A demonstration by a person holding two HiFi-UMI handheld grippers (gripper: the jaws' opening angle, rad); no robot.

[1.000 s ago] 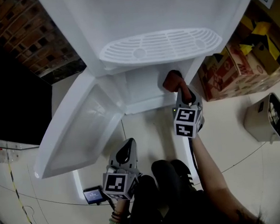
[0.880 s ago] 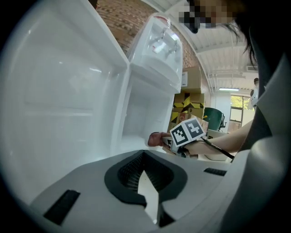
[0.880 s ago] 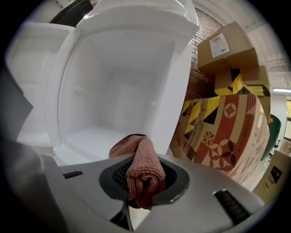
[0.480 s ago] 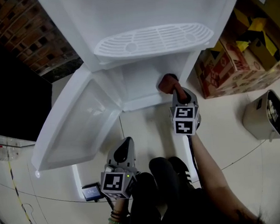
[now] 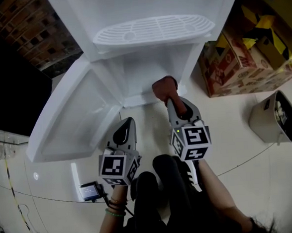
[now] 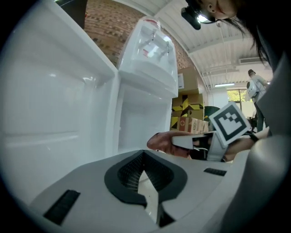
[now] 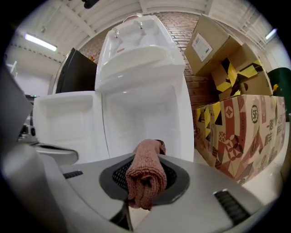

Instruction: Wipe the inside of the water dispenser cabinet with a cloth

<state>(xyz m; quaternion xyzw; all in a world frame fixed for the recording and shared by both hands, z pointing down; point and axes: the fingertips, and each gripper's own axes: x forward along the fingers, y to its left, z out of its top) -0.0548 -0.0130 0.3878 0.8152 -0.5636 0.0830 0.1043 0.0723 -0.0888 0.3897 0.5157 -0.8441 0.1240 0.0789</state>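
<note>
The white water dispenser (image 5: pixel 143 9) stands ahead with its lower cabinet (image 5: pixel 143 74) open and its door (image 5: pixel 71 118) swung out to the left. My right gripper (image 5: pixel 169 101) is shut on a rolled reddish-brown cloth (image 5: pixel 164 89), held just in front of the cabinet's bottom edge. In the right gripper view the cloth (image 7: pixel 145 175) sticks up between the jaws, with the cabinet (image 7: pixel 141 123) behind it. My left gripper (image 5: pixel 128 121) is shut on nothing and hangs low beside the door's free edge. The left gripper view shows the door (image 6: pixel 50 104) and the cloth (image 6: pixel 159 142) at the right.
Printed cardboard boxes (image 5: pixel 241 57) stand right of the dispenser, with a small grey bin (image 5: pixel 275 117) on the floor nearer me. A small device with a lit screen (image 5: pixel 90 191) and cables lie at the lower left. A black panel (image 5: pixel 8 73) fills the left side.
My right gripper has drawn the cloth back out of the cabinet toward me. My left gripper has come up and forward next to the door.
</note>
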